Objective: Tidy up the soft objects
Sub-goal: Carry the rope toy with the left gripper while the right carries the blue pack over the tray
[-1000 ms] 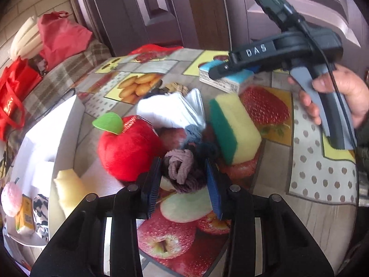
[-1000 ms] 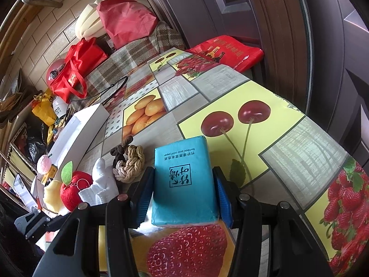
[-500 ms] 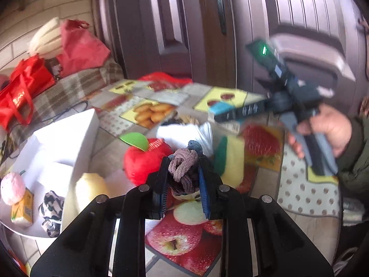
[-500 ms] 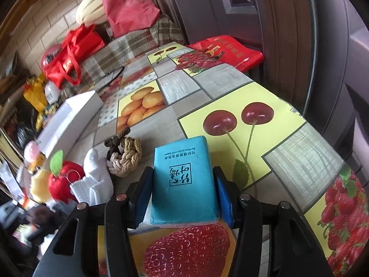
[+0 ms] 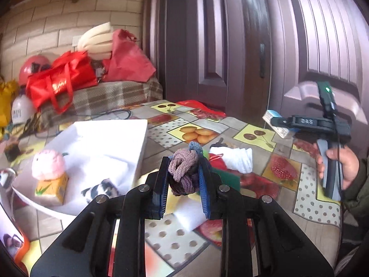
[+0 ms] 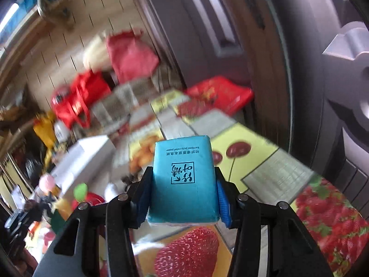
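Left gripper point(image 5: 183, 180) clamped tight on hair ties point(image 5: 183, 174), held above table point(image 5: 260, 136), right of white box point(image 5: 101, 147). Right gripper point(image 6: 183, 191) jaws closing, pads pinching tissue pack point(image 6: 183, 180), lifted off table at right.

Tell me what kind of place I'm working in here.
Most likely a home entryway or lived-in room, not a lab. A table with a fruit-print oilcloth stands by a panelled door, and red bags are piled on a plaid-covered seat against a tiled wall.
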A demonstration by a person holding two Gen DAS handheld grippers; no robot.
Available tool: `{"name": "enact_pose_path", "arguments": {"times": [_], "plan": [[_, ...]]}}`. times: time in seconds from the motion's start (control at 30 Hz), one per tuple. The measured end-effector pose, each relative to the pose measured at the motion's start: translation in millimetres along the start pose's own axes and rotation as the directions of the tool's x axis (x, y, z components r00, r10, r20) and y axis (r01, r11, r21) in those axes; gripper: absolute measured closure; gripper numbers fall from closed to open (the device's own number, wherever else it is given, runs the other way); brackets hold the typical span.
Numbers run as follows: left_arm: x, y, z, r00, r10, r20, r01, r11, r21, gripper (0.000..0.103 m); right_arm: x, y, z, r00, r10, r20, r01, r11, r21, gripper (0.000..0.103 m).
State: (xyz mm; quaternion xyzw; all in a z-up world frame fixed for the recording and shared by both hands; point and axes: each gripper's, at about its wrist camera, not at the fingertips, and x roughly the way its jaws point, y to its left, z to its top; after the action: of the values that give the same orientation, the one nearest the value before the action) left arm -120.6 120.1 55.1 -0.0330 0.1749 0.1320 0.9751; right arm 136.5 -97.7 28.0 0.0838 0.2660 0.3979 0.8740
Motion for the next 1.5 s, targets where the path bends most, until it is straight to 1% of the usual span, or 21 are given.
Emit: {"name": "enact_pose_path", "arguments": {"times": [0.1,0.17,0.23,0.37,0.43,0.5,0.57,0.63,0.73,0.87,0.97,1.03,1.1,1.13,1.17,1.2,1.23,1.27,1.33,1.43,1.5], "plan": [[-2.5,0.4,-1.3,1.0,-0.022,-0.001,0.022,1.0,0.012,0.081,-4.6,19.6,-7.0,0.999,0.055,-0.004,-0.055,0.998,-0.042,0.054],[-1.0,-6.2,-1.5,1.0,-0.026,-0.01,0.026,0.998,0.049,0.081,-4.4,38.8,-13.6,0.995,0.092,-0.031,-0.094,0.99,-0.101,0.054],[-0.2,-11.0,-2.3,1.0,-0.013,-0.02,0.014,0.998,0.066,0.08,-5.3,61.0,-22.2,0.985,0.15,-0.079,-0.161,0.974,-0.161,0.054],[3.1,-4.1,-1.4,1.0,-0.01,-0.028,0.011,0.999,0.033,0.081,-5.1,110.3,-43.9,0.947,0.259,-0.192,-0.305,0.911,-0.277,0.054],[4.3,-1.7,-1.3,0.999,-0.015,-0.032,0.016,1.0,0.021,0.081,-2.2,129.5,-50.2,0.931,0.284,-0.228,-0.346,0.884,-0.315,0.054],[4.3,-1.8,-0.8,0.999,-0.014,-0.03,0.015,1.0,0.025,0.08,4.6,147.9,-57.2,0.922,0.279,-0.268,-0.364,0.862,-0.352,0.054],[3.7,-2.5,-0.8,1.0,-0.014,-0.025,0.014,0.999,0.032,0.08,18.4,163.6,-67.0,0.917,0.234,-0.322,-0.353,0.853,-0.385,0.054],[3.3,0.6,-0.7,0.999,-0.026,-0.02,0.026,0.999,0.02,0.08,34.2,172.9,-74.3,0.907,0.177,-0.382,-0.336,0.851,-0.403,0.054],[-2.8,8.5,0.6,0.999,-0.033,0.01,0.034,0.999,-0.024,0.08,45.8,170.8,-76.2,0.894,0.157,-0.42,-0.332,0.862,-0.383,0.054],[-21.1,23.2,8.8,0.996,0.002,0.087,0.005,0.997,-0.081,0.08,46.0,165.4,-75.8,0.889,0.165,-0.426,-0.335,0.869,-0.363,0.054],[-31.6,38.2,10.0,0.985,0.099,0.14,-0.083,0.99,-0.115,0.08,39.8,161.7,-74.6,0.894,0.187,-0.407,-0.341,0.874,-0.347,0.054],[-33.5,47.6,3.6,0.972,0.179,0.149,-0.16,0.979,-0.128,0.08,26.9,162.9,-72.8,0.911,0.216,-0.351,-0.34,0.877,-0.341,0.054],[-31.1,54.3,-4.9,0.961,0.241,0.134,-0.226,0.967,-0.117,0.08,8.7,160.1,-68.6,0.925,0.263,-0.274,-0.35,0.87,-0.348,0.054],[-29.8,60.3,-6.1,0.961,0.256,0.106,-0.242,0.962,-0.128,0.08,0.6,159.8,-67.1,0.929,0.282,-0.24,-0.354,0.865,-0.356,0.054],[-31.5,64.2,-7.5,0.959,0.26,0.11,-0.244,0.959,-0.14,0.08,-6.5,160.2,-67.3,0.931,0.298,-0.213,-0.359,0.859,-0.365,0.054],[-34.9,67.2,-8.7,0.954,0.277,0.118,-0.258,0.954,-0.15,0.08,-12.1,161.7,-68.0,0.93,0.31,-0.196,-0.363,0.852,-0.377,0.054],[-37.2,69.6,-9.6,0.945,0.302,0.121,-0.284,0.947,-0.148,0.08,-14.2,164.4,-68.7,0.928,0.317,-0.194,-0.37,0.844,-0.389,0.054],[-37.1,71.5,-10.4,0.942,0.314,0.119,-0.296,0.944,-0.147,0.08,-15.1,168.4,-70.4,0.927,0.32,-0.197,-0.375,0.835,-0.403,0.054],[-37.8,78.2,-12.7,0.938,0.329,0.111,-0.308,0.936,-0.17,0.08,-11.8,179.0,-74.9,0.92,0.324,-0.221,-0.39,0.816,-0.427,0.054],[-38.1,83.7,-13.9,0.931,0.35,0.103,-0.328,0.926,-0.185,0.08,0.1,195.3,-79.4,0.898,0.347,-0.27,-0.434,0.795,-0.423,0.054],[-36.6,83.7,-13.4,0.925,0.366,0.104,-0.345,0.922,-0.176,0.08,4.9,206.5,-82.6,0.895,0.356,-0.269,-0.442,0.788,-0.428,0.054]]}}
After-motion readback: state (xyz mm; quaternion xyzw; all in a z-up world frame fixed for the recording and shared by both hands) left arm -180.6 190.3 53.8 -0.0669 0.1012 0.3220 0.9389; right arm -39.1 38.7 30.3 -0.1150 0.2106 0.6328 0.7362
